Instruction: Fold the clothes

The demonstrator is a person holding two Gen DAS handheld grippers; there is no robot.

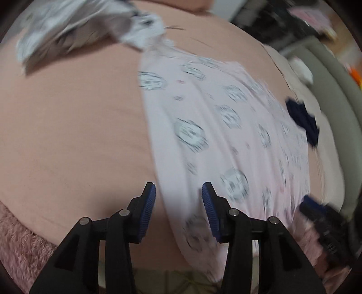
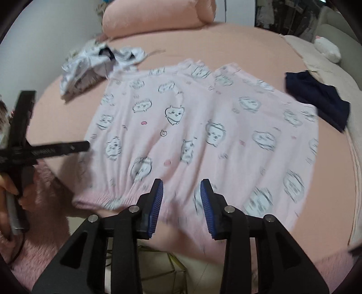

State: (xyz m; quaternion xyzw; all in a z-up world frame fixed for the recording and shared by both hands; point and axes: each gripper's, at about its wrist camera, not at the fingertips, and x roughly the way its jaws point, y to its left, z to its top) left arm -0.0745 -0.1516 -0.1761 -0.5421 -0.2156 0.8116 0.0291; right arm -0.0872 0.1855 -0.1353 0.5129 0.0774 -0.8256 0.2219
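A pale pink garment [image 2: 203, 135] printed with cartoon faces lies spread flat on the peach bed sheet [image 2: 248, 45]. Its gathered elastic hem [image 2: 108, 199] faces me. My right gripper [image 2: 182, 187] hovers over that hem, open, blue pads apart, nothing pinched. My left gripper [image 1: 178, 192] is also open, over the garment's [image 1: 226, 124] left edge and the bare sheet [image 1: 67, 124]; the cloth runs below the gap. This view is blurred. In the right wrist view, the left tool's black body [image 2: 22, 147] sits at the far left in a person's hand [image 2: 6, 187].
A crumpled white and grey garment [image 2: 99, 61] lies beyond the pink one at the left, and a dark navy piece [image 2: 316, 97] at the right. A pink pillow [image 2: 158, 18] and white plush toy [image 2: 328, 49] sit farther back. Fluffy pink fabric [image 2: 45, 226] borders the near edge.
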